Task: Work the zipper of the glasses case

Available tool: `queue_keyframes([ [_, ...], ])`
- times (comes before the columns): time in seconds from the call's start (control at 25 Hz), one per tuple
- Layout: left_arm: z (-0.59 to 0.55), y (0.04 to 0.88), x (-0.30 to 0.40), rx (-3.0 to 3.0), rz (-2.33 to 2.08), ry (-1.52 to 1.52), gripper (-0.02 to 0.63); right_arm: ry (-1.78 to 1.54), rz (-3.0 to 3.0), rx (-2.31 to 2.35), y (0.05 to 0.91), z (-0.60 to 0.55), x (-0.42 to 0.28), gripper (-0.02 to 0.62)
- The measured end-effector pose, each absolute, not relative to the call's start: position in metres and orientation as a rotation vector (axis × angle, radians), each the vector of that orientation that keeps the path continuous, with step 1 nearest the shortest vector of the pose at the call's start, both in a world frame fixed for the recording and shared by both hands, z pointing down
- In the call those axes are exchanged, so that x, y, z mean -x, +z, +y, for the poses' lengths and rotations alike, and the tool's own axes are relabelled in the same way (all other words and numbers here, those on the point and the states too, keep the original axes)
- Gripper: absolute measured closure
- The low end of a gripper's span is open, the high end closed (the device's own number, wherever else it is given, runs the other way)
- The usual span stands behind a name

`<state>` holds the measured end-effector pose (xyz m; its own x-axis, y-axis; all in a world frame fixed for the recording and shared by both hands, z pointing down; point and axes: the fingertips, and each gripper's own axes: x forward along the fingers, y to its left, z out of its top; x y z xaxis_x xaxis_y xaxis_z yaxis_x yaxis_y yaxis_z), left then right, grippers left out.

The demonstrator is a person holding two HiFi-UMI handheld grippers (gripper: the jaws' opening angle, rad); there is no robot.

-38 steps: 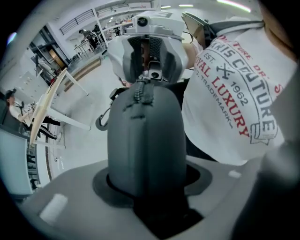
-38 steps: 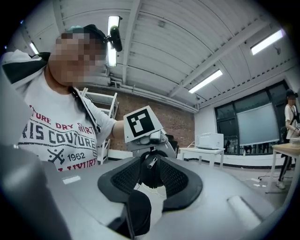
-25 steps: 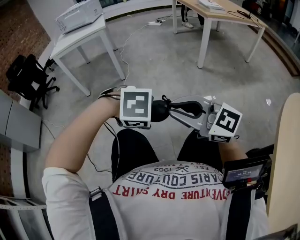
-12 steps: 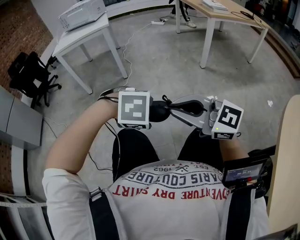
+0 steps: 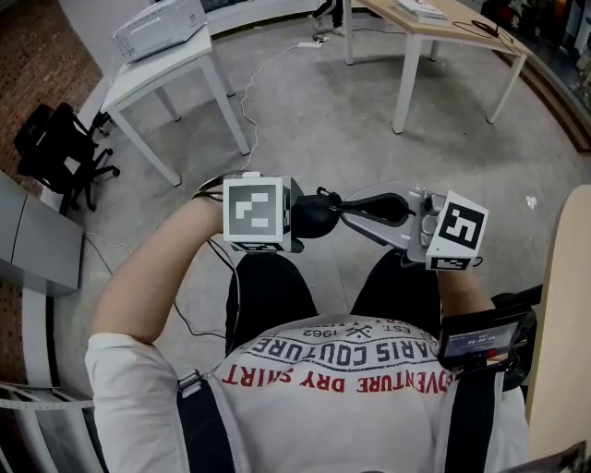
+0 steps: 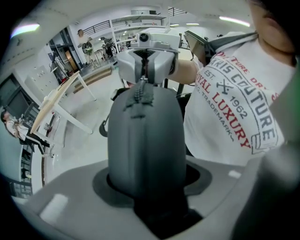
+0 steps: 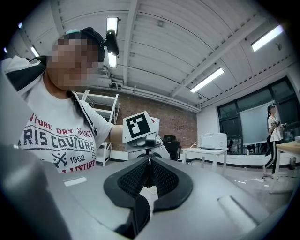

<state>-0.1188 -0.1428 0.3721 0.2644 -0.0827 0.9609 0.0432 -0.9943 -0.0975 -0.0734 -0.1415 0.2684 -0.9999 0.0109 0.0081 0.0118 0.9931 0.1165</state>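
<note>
A dark grey glasses case (image 5: 317,213) hangs in the air above the person's lap. My left gripper (image 5: 303,215) is shut on one end of it; the case (image 6: 145,140) fills the left gripper view, with its zipper running along the top. My right gripper (image 5: 343,212) reaches the case's other end from the right. Its ribbed pads (image 7: 136,177) are pressed together on the thin zipper pull (image 7: 149,165). In the left gripper view the right gripper (image 6: 146,65) sits at the far end of the zipper (image 6: 142,89).
A white table with a pale box (image 5: 157,28) stands at the back left, a wooden table (image 5: 443,23) at the back right. A black chair (image 5: 55,148) is at the left. A light wooden edge (image 5: 565,305) runs along the right. A cable (image 5: 245,102) crosses the concrete floor.
The two marker cubes have drifted slightly apart: the left one shifted left, the right one moved right and up. The case stays held between them.
</note>
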Motion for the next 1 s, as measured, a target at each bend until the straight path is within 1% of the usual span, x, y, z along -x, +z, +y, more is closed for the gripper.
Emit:
queue_keyframes([
  [0.48, -0.148, 0.365, 0.1, 2.512, 0.044, -1.677, 0.359, -0.188, -3.144, -0.005, 0.265, -0.145, 0.057, 0.574],
  [1.0, -0.157, 0.362, 0.063, 2.679, 0.007, -1.409, 0.36, -0.192, -3.184, -0.077, 0.27, -0.155, 0.028, 0.574],
])
